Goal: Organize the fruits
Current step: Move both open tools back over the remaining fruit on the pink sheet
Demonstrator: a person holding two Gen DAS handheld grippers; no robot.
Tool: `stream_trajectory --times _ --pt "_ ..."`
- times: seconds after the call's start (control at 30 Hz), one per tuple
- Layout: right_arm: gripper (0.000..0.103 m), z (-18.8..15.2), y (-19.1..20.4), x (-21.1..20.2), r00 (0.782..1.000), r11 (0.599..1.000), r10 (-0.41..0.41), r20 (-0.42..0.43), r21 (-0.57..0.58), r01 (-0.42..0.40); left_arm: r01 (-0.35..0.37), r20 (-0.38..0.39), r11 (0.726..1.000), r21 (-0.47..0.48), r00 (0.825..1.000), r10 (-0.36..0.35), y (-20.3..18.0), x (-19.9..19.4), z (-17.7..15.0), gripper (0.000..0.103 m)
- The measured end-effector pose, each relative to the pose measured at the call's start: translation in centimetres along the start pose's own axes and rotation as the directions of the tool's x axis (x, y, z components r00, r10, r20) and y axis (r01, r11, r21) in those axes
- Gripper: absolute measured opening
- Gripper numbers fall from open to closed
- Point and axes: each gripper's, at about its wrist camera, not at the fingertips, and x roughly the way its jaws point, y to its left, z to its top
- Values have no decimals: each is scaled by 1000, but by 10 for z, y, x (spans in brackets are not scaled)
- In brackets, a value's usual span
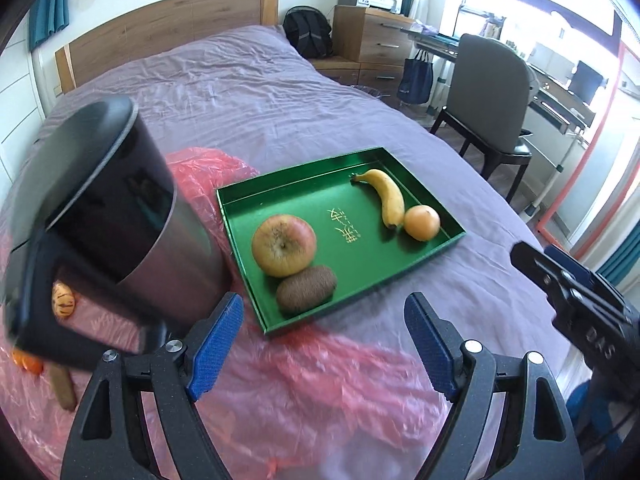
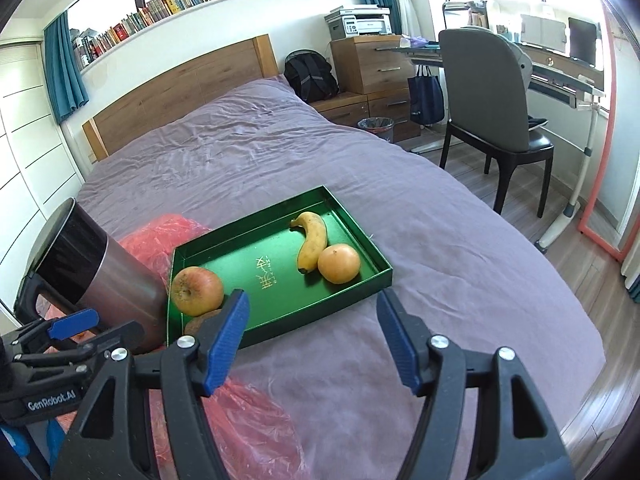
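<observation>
Now, tray: a green tray (image 1: 240,216) lies flat on the purple bed (image 1: 248,92), one near corner over the red plastic bag (image 1: 320,380).
Tray contents, near-left end: an apple (image 1: 283,245) with a kiwi (image 1: 306,288) touching it on the near side.
Tray contents, far-right end: a banana (image 1: 386,197) lying beside an orange (image 1: 422,222), the two touching; gold lettering sits on the bare middle of the tray.
Kettle: a dark steel kettle (image 1: 132,216) stands just left of the tray, on the plastic bag, against the tray's left wall.
Loose fruit: a small orange-yellow fruit (image 1: 63,299) shows through the kettle handle, and another orange piece (image 1: 30,362) and a brownish item (image 1: 64,386) lie on the bag at the left edge; what they are is unclear.
Left gripper (image 1: 324,348): jaws spread wide, holding nothing, above the bag just short of the tray.
Right gripper (image 2: 312,344): jaws spread wide, nothing between them, hovering at the tray's near edge.
Surroundings: a grey chair (image 2: 492,92) and desk stand right of the bed.
</observation>
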Motion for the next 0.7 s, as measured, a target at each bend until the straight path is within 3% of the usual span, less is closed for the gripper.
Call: stream_trajectory --times 0.3,0.7 --pt "95 -25 29 -48 999 999 36 23 4 -36 -24 44 1000 17 999 24 20 -64 -47 79" --pt "95 -64 97 -84 991 989 136 10 -68 -135 -121 65 991 -58 990 125 94 -104 -102 79"
